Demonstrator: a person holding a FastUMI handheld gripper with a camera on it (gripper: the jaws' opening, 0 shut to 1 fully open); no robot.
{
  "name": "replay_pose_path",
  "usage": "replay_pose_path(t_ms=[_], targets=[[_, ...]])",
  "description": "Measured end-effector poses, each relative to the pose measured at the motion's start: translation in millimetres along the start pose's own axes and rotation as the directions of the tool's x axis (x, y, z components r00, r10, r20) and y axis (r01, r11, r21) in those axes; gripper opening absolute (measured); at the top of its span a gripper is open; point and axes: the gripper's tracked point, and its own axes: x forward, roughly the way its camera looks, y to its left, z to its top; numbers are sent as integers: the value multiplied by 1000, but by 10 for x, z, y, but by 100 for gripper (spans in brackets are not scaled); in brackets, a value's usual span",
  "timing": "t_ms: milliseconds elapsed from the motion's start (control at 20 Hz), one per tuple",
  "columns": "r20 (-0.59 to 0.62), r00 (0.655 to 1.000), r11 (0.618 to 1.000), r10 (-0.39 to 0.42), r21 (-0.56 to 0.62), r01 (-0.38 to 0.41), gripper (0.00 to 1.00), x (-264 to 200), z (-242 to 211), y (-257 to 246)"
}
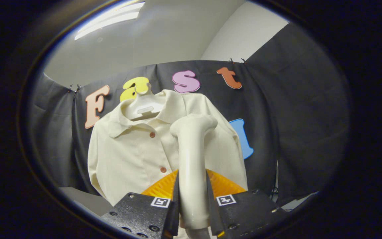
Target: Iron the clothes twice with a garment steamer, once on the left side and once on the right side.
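Hanging on a white hanger [143,107] against the booth wall, the cream shirt [134,152] waits at twelve o'clock beyond the fingers. Both fingers of the gripper [192,212] clamp the steamer [192,159] handle, head near the shirt's centre-right. Judging by this, neither pass looks finished; an orange base [225,186] sits behind.

The tongs [192,209] point upward, both fingers [174,212] clamped on a handle.
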Motion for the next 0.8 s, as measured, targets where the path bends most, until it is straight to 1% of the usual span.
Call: replay_pose_path(t_ms=[100, 250, 800], targets=[[-16, 1000, 1000, 10, 19, -10, 36, -23, -92, -5], [-34, 999, 1000, 3, 28, -2, 36, -76, -219, -82], [-142, 990, 997, -18, 74, 29, 36, -431, -977, -362]])
